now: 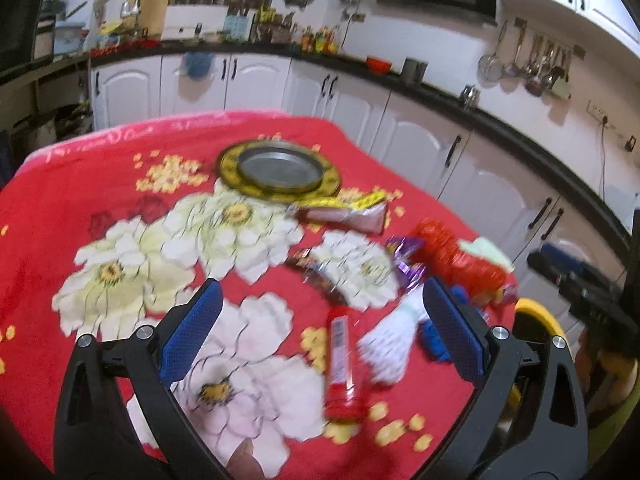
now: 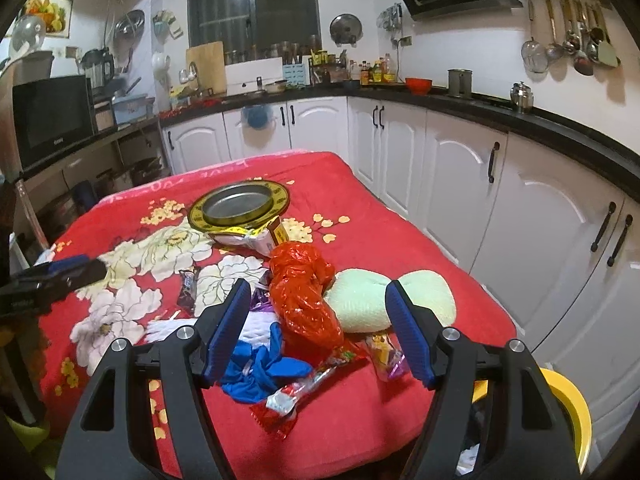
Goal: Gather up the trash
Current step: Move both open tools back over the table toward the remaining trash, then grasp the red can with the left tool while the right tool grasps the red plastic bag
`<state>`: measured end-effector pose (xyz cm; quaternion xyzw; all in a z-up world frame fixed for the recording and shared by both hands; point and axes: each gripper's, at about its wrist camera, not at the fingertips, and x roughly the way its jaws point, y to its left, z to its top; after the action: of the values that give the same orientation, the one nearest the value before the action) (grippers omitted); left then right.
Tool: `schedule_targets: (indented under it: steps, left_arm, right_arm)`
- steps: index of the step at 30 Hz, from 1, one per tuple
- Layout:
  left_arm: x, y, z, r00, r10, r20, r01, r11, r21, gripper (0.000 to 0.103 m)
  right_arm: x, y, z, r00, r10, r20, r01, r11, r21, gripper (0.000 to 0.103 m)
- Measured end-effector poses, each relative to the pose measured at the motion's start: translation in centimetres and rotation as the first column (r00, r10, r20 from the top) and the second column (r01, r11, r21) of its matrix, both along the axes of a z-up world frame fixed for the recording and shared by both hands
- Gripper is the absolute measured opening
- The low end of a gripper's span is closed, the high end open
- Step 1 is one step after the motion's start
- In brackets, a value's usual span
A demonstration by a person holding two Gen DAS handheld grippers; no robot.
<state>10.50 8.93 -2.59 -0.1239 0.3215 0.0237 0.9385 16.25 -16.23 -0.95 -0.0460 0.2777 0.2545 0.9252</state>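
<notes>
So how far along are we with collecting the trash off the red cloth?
Nothing looks collected yet. Both the left gripper and the right gripper are open and empty, above the table. Still lying on the red cloth: the orange plastic bag, blue glove, red wrapper, candy wrapper and dark wrapper. The yellow bin sits beside the table.

Each gripper, left gripper (image 1: pixel 322 308) and right gripper (image 2: pixel 318 306), consisted of two black plastic arms with triangular cut-outs. Silver round-head screws marked the pivots. The fingers (image 2: pixel 228 328) carried blue, finely textured pads on their inner faces.
</notes>
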Motion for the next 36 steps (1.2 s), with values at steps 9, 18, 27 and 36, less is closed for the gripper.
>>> schedule_targets:
  steps: [9,18,27,36]
  left_arm:
    - [0.1,0.5,-4.0,0.981,-0.070,-0.179,0.055,0.995,-0.088,0.071]
    - [0.7,-1.3,-6.4,0.950,-0.150,-0.275,0.127,0.987,-0.097,0.061]
    - [0.8,-2.8,-7.1,0.936,-0.182,-0.301,0.170,0.983,-0.067,0.058]
    - [0.8,-3.6,-7.3,0.929,-0.209,-0.304,0.199,0.978,-0.062,0.044]
  right_arm:
    - [2.0,2.4,-2.0,0.999,0.014,-0.045,-0.017,0.999,-0.048,0.066]
    - [3.3,4.0,-3.9,0.995,0.023,-0.101,-0.031,0.997,-0.069,0.054]
    - [3.8,4.5,-5.5,0.986,0.037,-0.164,-0.049,0.996,-0.070,0.030]
    - [2.4,4.1,-4.8,0.991,0.047,-0.128,-0.051,0.998,-0.028,0.012]
